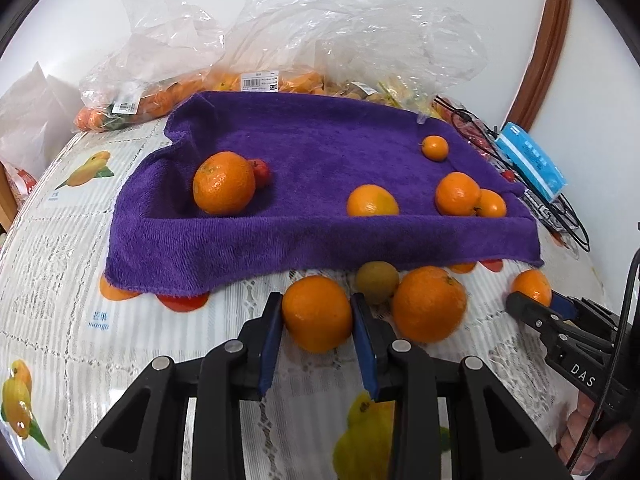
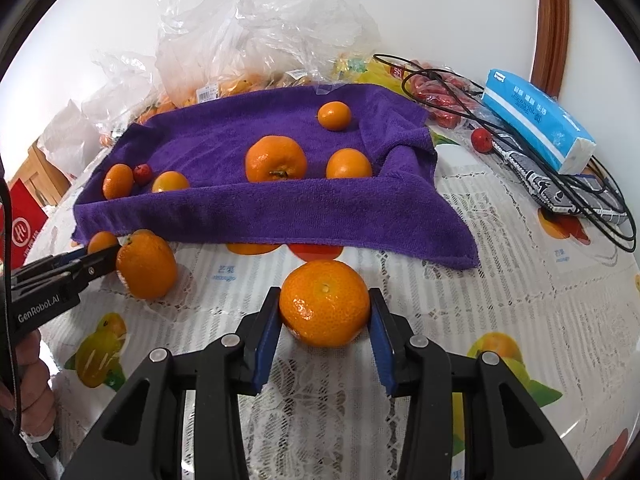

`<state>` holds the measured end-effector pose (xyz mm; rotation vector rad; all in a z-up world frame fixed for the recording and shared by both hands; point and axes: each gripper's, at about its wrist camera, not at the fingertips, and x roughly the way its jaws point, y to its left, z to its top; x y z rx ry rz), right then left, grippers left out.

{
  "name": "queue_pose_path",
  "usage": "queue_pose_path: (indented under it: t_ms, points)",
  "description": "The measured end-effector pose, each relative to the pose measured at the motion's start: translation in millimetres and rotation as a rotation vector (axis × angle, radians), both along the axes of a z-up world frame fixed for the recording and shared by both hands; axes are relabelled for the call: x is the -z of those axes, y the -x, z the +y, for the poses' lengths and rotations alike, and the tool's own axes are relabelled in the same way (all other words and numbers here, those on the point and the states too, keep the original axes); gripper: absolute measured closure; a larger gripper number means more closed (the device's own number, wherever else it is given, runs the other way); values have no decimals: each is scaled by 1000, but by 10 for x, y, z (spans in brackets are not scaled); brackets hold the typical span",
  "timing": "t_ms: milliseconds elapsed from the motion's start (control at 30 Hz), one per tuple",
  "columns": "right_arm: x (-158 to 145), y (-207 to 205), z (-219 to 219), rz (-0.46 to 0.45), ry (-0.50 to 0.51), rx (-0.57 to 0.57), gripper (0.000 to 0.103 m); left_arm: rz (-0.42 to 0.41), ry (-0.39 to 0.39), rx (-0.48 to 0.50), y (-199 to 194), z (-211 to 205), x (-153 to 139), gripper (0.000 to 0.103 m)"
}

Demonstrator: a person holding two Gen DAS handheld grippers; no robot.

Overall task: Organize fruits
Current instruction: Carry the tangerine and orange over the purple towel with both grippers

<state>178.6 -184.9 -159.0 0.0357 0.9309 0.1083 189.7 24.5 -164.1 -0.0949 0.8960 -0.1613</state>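
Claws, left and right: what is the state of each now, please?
Left claw: shut on an orange.
Right claw: shut on a mandarin.

Home dining room, lived-in desk top.

Round desk [image 2: 520,300] with lace cover over fruit-print cloth fills the frame; purple towel [image 2: 280,208] spread mid-frame; supermarket plastic bags [image 2: 260,32] of fruit with barcode labels at top centre; blue tissue pack [image 2: 536,124] and tangled black cables [image 2: 580,200] upper right; plain white wall, wooden curved frame [image 2: 554,20] at top right; red box [image 2: 24,220] at left edge.
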Motion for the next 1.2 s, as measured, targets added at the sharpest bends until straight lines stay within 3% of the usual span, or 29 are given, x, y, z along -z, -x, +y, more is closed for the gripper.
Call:
queue_pose_path:
  t_ms: [367,600,900,1200]
  points:
    - [-429,164,106,-72,-16,-12,62,-58,-4,7,307,24,-374,71]
    - [-672,157,131,-109,-27,-2,62,-90,8,-11,283,118,-575,71]
    - [-877,-55,167,-159,-4,-8,62,-138,-12,-27,-5,164,-776,71]
    - [-883,-526,312,-151,-15,-29,62,-131,-5,-38,-424,134,-764,71]
